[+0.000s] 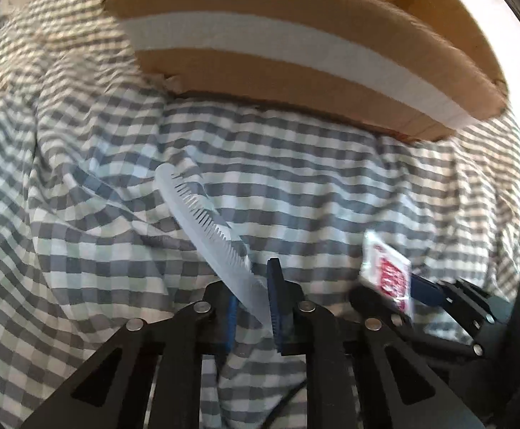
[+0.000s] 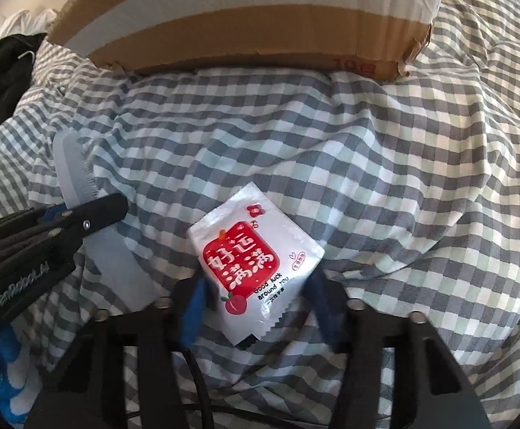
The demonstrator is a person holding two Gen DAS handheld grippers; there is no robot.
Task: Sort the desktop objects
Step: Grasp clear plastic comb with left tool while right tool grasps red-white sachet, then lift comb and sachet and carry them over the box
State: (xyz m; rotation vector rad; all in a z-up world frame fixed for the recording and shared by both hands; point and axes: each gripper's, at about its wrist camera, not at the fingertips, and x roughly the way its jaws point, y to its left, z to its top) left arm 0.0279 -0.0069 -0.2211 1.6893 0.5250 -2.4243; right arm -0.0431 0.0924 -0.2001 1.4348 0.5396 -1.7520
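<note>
Checked cloth (image 2: 385, 150) below cardboard box (image 2: 245, 32); left hand-held gripper (image 1: 252, 307) clamping comb (image 1: 202, 221), right hand-held gripper (image 2: 260, 307) (half-closed) pinching sachet (image 2: 249, 254).

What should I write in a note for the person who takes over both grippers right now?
Left gripper: shut on the pale translucent plastic comb, held by one end.
Right gripper: jaws around the white and red foil sachet; firm grip not certain.
Brown cardboard box with white tape stands just ahead on the grey checked cloth.
Done: both items reached.
Left: probably carry both to the box.
</note>
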